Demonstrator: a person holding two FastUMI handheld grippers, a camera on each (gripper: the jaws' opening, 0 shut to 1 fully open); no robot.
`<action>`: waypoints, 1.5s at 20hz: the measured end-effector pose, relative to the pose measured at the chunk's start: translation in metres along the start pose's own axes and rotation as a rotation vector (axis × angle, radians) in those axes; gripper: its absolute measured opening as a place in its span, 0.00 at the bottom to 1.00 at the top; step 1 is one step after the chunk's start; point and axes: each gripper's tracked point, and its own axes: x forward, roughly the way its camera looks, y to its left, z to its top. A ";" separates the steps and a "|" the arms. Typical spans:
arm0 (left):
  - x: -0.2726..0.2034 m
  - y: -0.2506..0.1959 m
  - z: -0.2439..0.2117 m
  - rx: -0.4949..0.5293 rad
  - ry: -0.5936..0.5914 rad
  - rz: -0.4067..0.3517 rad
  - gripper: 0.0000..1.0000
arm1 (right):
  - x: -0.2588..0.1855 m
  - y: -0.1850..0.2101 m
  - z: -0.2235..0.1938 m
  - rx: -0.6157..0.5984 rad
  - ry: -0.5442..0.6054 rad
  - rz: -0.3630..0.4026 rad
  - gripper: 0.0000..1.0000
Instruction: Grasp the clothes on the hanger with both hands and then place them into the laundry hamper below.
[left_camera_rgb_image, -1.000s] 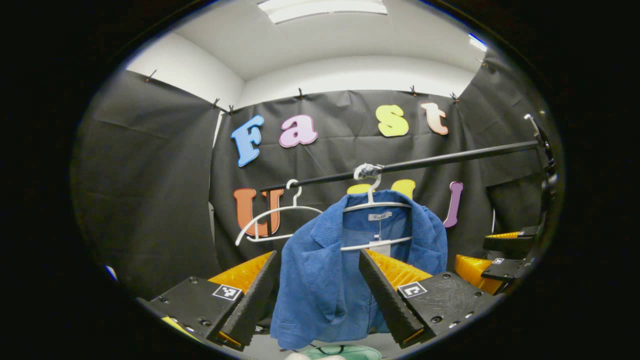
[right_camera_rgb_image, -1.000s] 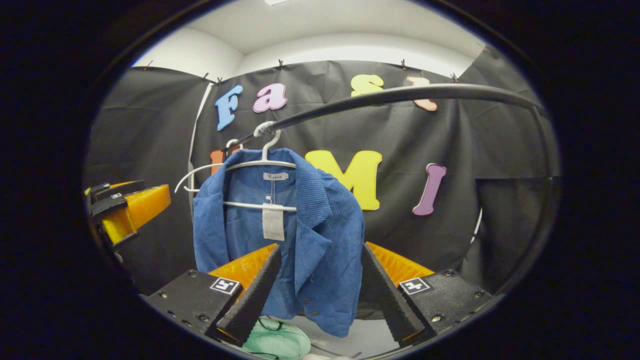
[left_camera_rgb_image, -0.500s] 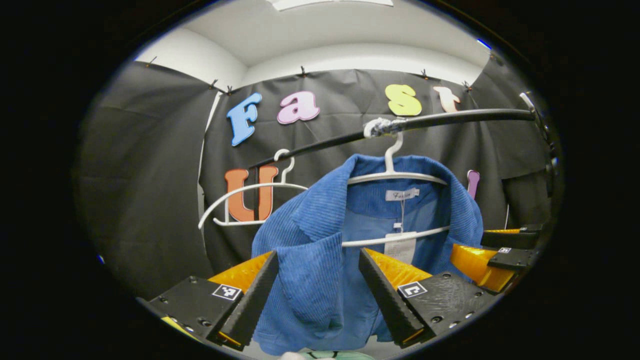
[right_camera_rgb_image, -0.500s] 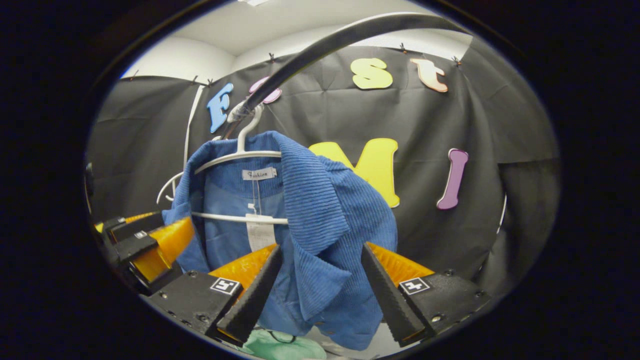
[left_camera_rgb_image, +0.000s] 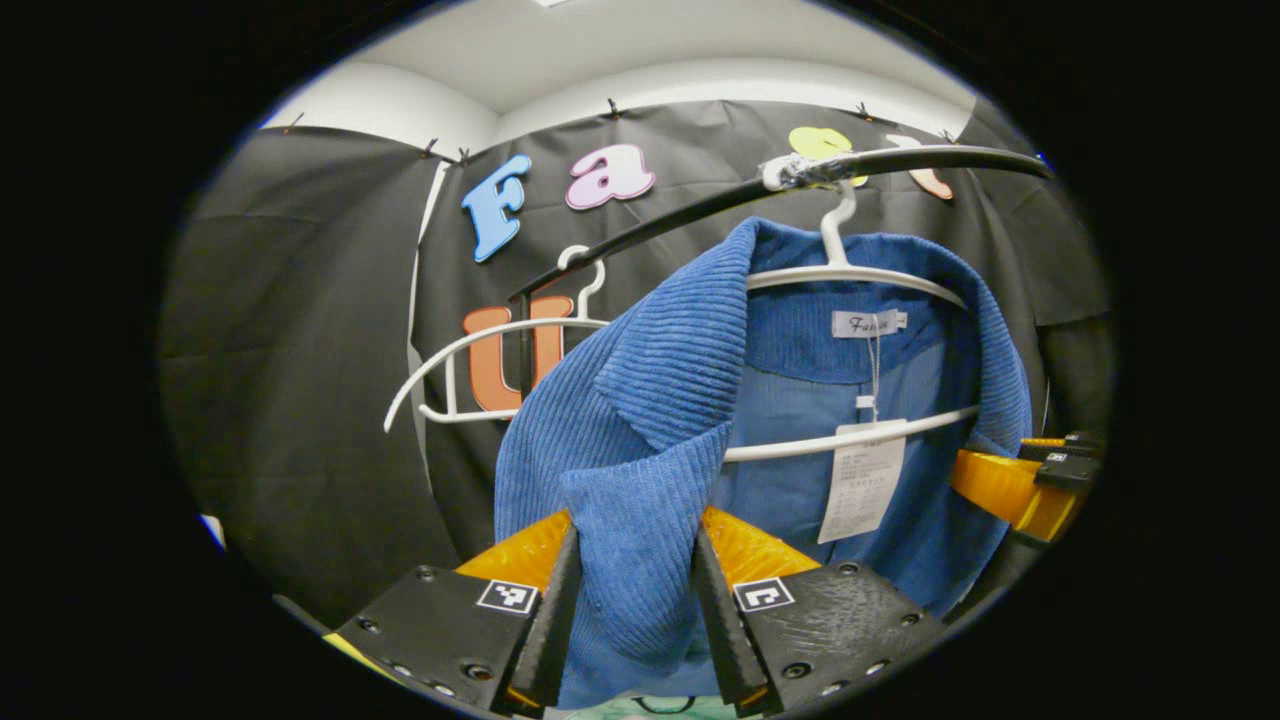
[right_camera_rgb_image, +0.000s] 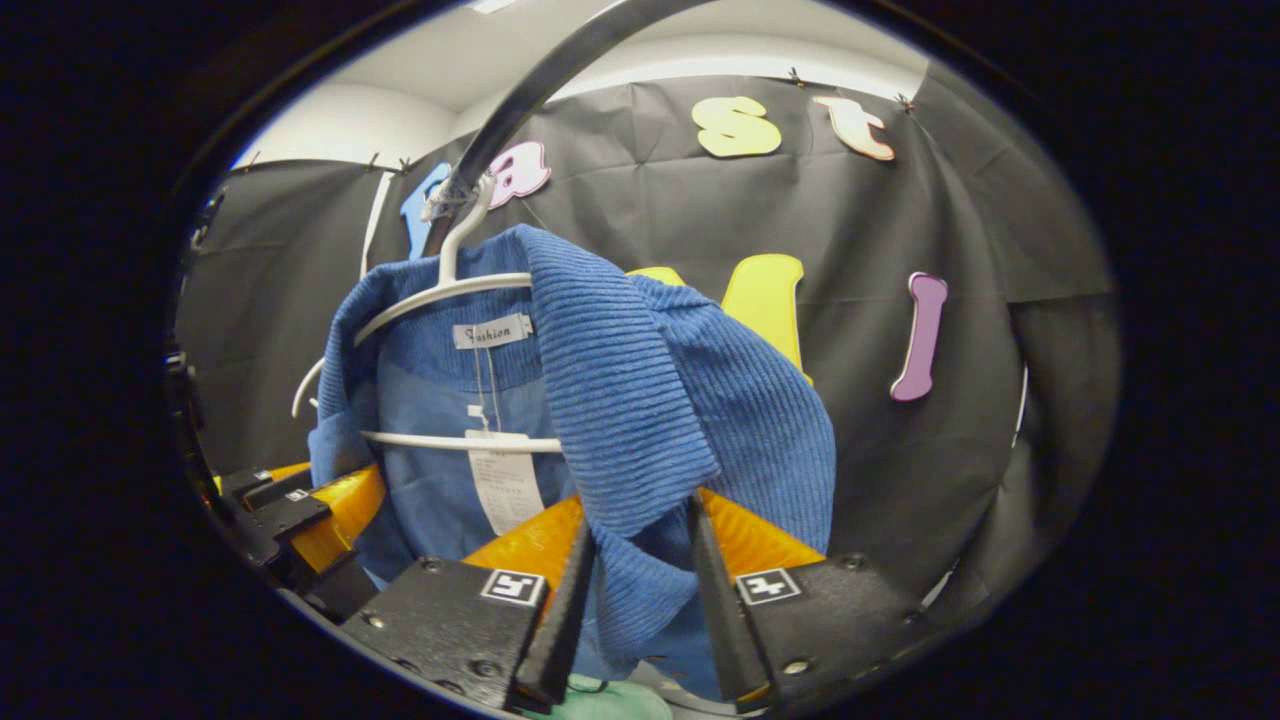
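Blue corduroy jacket (left_camera_rgb_image: 640, 420) gripped by both grippers, paper tag (left_camera_rgb_image: 860, 480) unreadable.

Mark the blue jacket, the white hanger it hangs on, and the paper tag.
blue jacket (left_camera_rgb_image: 650, 370), left gripper view, on the ribbed lapel.
white hanger (left_camera_rgb_image: 850, 275), left gripper view, on the upper arm below the hook.
paper tag (left_camera_rgb_image: 860, 480), left gripper view, on the middle of the tag.

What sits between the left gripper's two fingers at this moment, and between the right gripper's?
Blue jacket fabric in both. The left gripper view has its front panel between the left gripper fingers; the right gripper view has the other front edge between the right gripper fingers.
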 end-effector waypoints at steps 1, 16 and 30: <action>-0.002 0.004 0.001 -0.008 0.005 0.009 0.46 | -0.003 -0.001 0.000 -0.001 -0.007 0.001 0.43; -0.016 0.024 0.027 -0.133 -0.031 -0.104 0.04 | -0.041 0.020 0.019 0.479 0.016 0.618 0.07; 0.001 0.084 0.109 -0.355 -0.136 -0.091 0.00 | -0.037 -0.046 0.094 0.842 -0.112 0.707 0.07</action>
